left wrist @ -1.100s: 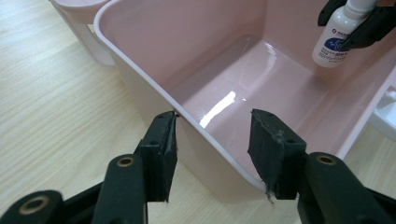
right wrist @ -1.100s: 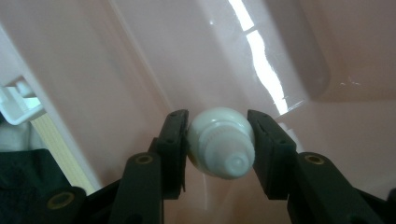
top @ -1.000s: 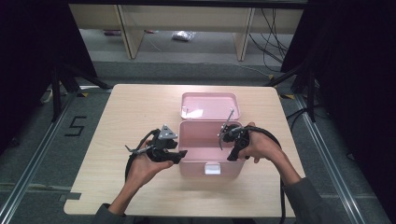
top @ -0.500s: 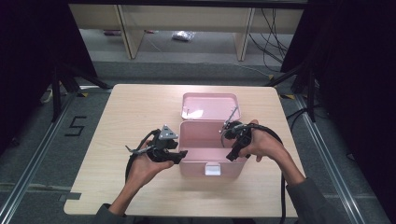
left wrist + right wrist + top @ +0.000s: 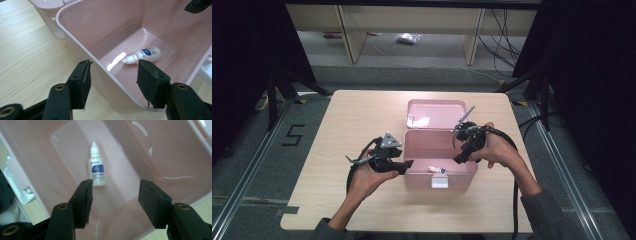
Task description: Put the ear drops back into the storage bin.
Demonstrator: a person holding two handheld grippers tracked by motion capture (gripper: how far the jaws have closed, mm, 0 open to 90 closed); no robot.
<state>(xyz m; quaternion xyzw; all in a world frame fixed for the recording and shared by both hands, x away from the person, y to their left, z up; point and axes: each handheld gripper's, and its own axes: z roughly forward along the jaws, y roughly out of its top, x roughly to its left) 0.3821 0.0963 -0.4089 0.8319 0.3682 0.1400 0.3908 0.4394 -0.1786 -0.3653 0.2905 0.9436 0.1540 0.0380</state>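
A pink box (image 5: 417, 181) stands open on the wooden table, its lid (image 5: 437, 107) laid back. A small white dropper bottle (image 5: 438, 170) with a blue label lies on its side on the box floor (image 5: 145, 54) (image 5: 97, 171). My left gripper (image 5: 407, 165) is at the box's left wall. Its jaws have just been opening and straddle the rim without pressing it (image 5: 113, 75). My right gripper (image 5: 459, 159) hovers over the right side of the box. Its jaws have just been opening too, and nothing is between them (image 5: 115, 191); the bottle lies beyond them.
A white latch (image 5: 439, 182) sits on the box's front wall, and a small white item (image 5: 418, 121) lies in the lid. Bare tabletop (image 5: 362, 120) spreads to the left and in front. Shelves and cables lie beyond the table's far edge.
My right gripper has edged slightly to the right above the box. My left hand has kept its place at the left wall.
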